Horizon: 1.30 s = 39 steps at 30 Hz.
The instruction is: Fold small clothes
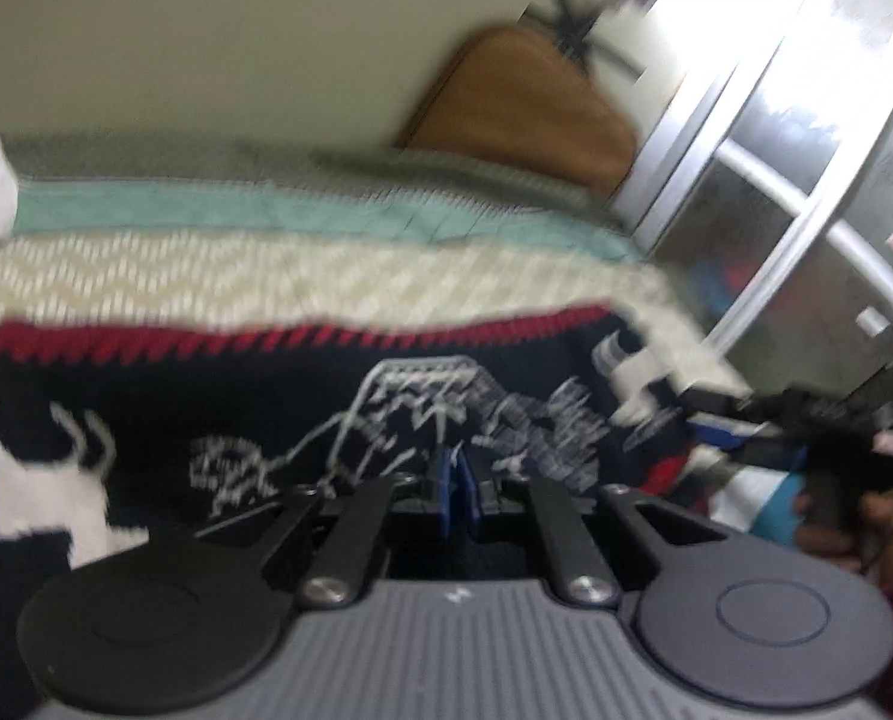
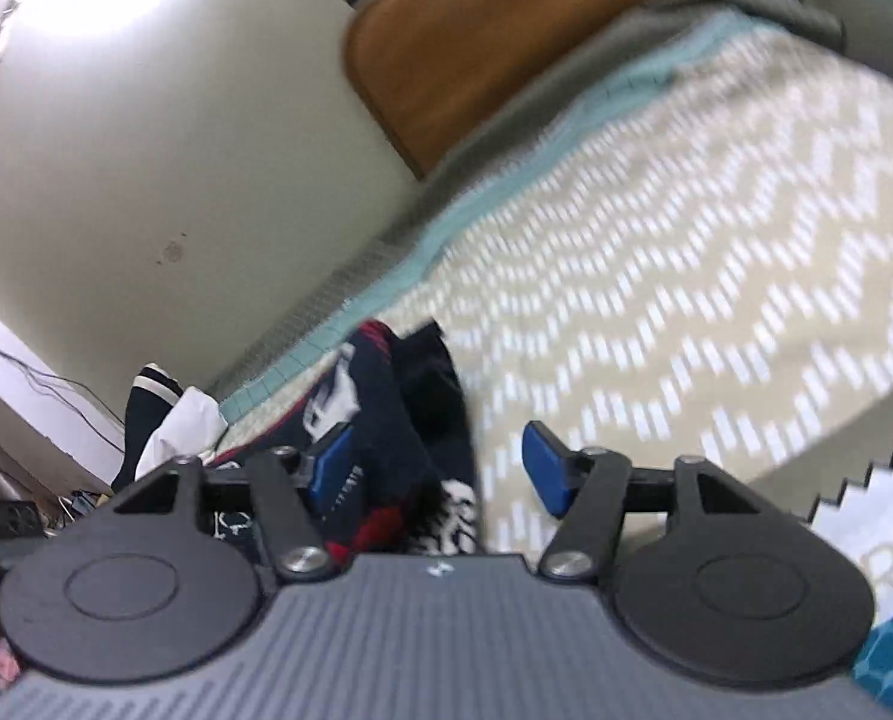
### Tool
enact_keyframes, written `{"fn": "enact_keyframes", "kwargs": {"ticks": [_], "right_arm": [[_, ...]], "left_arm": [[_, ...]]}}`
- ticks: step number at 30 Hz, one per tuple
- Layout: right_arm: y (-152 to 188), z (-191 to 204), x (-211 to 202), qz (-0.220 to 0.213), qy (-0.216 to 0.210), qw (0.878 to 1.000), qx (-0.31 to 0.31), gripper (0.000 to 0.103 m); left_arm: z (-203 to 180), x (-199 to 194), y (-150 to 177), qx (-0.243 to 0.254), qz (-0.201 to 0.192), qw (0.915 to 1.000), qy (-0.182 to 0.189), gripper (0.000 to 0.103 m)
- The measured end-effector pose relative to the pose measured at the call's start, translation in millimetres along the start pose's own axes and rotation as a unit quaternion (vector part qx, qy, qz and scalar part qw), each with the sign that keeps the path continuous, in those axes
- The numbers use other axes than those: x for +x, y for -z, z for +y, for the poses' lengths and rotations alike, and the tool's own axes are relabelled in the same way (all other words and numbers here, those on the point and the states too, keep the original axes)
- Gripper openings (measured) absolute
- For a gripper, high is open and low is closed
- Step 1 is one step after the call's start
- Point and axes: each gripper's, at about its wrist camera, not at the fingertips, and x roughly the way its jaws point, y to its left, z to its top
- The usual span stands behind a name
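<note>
A navy knit sweater [image 1: 146, 396] with a red hem and white reindeer figures lies spread on the bed. In the left wrist view my left gripper [image 1: 458, 474] is down on its middle, blue pads pressed together on a small raised fold of the knit. My right gripper [image 1: 710, 420] shows at the sweater's right edge, held by a hand [image 1: 836, 516]. In the right wrist view the right gripper [image 2: 440, 468] stands open. A bunched part of the sweater [image 2: 386, 420] lies between its fingers, close to the left pad [image 2: 332, 462] and apart from the right one. Both views are blurred.
The bed carries a beige and white chevron blanket [image 1: 266, 276] with a teal border. A brown cushion [image 1: 524, 102] leans on the wall behind it. A metal window frame [image 1: 746, 180] is at right. White and dark clothes [image 2: 170, 420] are piled at the bed's far end.
</note>
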Motion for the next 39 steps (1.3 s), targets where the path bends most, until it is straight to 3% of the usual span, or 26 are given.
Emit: {"fn": "enact_keyframes", "kwargs": {"ticks": [7, 8, 9, 10, 14, 16, 20, 24, 27, 29, 31, 35, 37, 38, 39], "right_arm": [[3.7, 8.6, 22.9, 0.027, -0.045, 0.999, -0.007, 0.062], [5.4, 13.2, 27.5, 0.034, -0.047, 0.998, -0.012, 0.057], [6.0, 15.0, 31.5, 0.049, -0.053, 0.997, -0.003, 0.043], [6.2, 17.1, 33.1, 0.057, -0.069, 0.996, 0.013, 0.035], [0.9, 39.0, 17.7, 0.045, -0.130, 0.990, 0.012, 0.029], [-2.3, 62.6, 8.9, 0.040, -0.154, 0.987, -0.017, 0.029], [2.7, 120.7, 7.1, 0.049, -0.155, 0.981, -0.106, 0.029], [15.1, 174.2, 19.9, 0.076, -0.163, 0.967, -0.178, 0.031], [27.5, 208.5, 38.4, 0.106, -0.172, 0.956, -0.214, 0.032], [37.0, 226.3, 54.0, 0.122, -0.169, 0.949, -0.237, 0.031], [49.9, 241.9, 71.4, 0.137, -0.159, 0.942, -0.262, 0.032], [79.8, 264.4, 120.3, 0.174, -0.105, 0.927, -0.314, 0.034], [96.3, 273.8, 132.0, 0.170, -0.093, 0.910, -0.366, 0.040], [105.8, 281.5, 131.9, 0.172, -0.099, 0.896, -0.398, 0.054], [112.5, 286.5, 129.8, 0.178, -0.109, 0.887, -0.413, 0.075]], "left_arm": [[10.8, 2.2, 1.8, -0.030, -0.004, 0.9993, 0.022, 0.006], [10.2, 2.6, 1.4, -0.029, -0.005, 0.9993, 0.023, 0.006], [10.2, 2.5, 1.7, -0.030, -0.005, 0.9993, 0.023, 0.006], [10.3, 2.3, 1.4, -0.032, -0.005, 0.9992, 0.024, 0.006], [10.0, 0.6, 1.6, -0.033, -0.005, 0.9992, 0.022, 0.006], [8.7, -0.3, 1.9, -0.031, -0.006, 0.9993, 0.019, 0.006], [12.7, -7.3, 5.5, -0.036, -0.015, 0.9989, 0.025, 0.006], [28.5, -25.8, 11.4, -0.058, -0.025, 0.9973, 0.038, 0.009], [46.9, -55.8, 18.7, -0.075, -0.051, 0.9954, 0.031, 0.020], [63.0, -84.6, 25.2, -0.089, -0.087, 0.9922, -0.002, 0.039], [83.6, -114.7, 31.4, -0.115, -0.119, 0.9858, -0.030, 0.040], [111.9, -155.5, 38.6, -0.157, -0.160, 0.9728, -0.058, 0.043], [116.5, -165.0, 38.9, -0.165, -0.174, 0.9689, -0.060, 0.047], [116.0, -167.2, 38.1, -0.166, -0.180, 0.9680, -0.056, 0.049], [113.9, -166.8, 35.7, -0.163, -0.182, 0.9683, -0.050, 0.049]]}}
